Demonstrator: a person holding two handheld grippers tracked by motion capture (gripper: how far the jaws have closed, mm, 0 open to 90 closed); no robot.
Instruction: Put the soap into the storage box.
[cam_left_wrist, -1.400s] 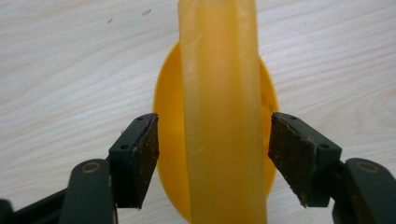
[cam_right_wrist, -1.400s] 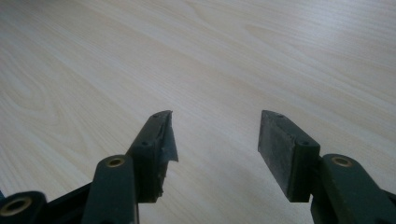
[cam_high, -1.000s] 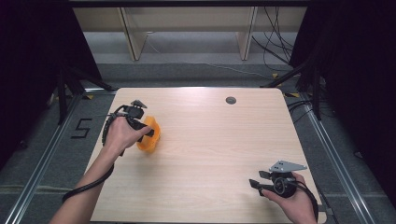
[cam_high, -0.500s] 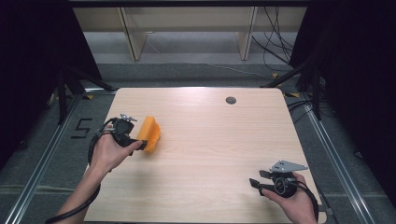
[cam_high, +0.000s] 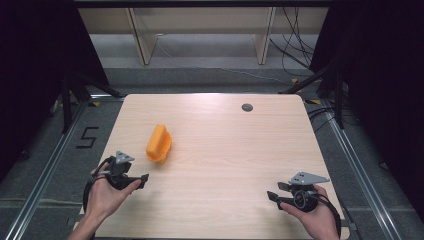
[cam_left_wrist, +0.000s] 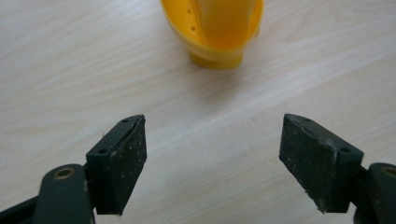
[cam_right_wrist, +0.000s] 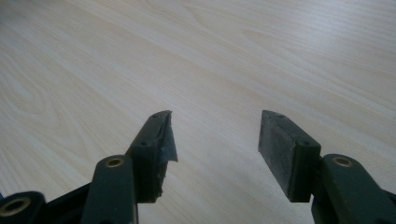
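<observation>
An orange plastic cup-like object (cam_high: 159, 143) lies on its side on the left half of the wooden table (cam_high: 230, 150). My left gripper (cam_high: 144, 178) sits near the front left edge, a short way in front of the object and apart from it. Its jaws have just been opening and stand wide with nothing between them. In the left gripper view the orange object (cam_left_wrist: 215, 32) lies ahead of the open gripper (cam_left_wrist: 212, 140). My right gripper (cam_high: 272, 196) rests at the front right, open over bare wood, as the right gripper view (cam_right_wrist: 215, 135) confirms.
A small dark round grommet (cam_high: 247, 107) is set into the table near its far edge. Light shelf legs (cam_high: 142, 42) stand behind the table, and cables (cam_high: 295, 45) trail on the floor at the back right. A "5" mark (cam_high: 87, 136) is on the floor at the left.
My left gripper let go of the orange object and drew back toward the table's near left edge. The object stays lying on the table. The right hand has not moved.
</observation>
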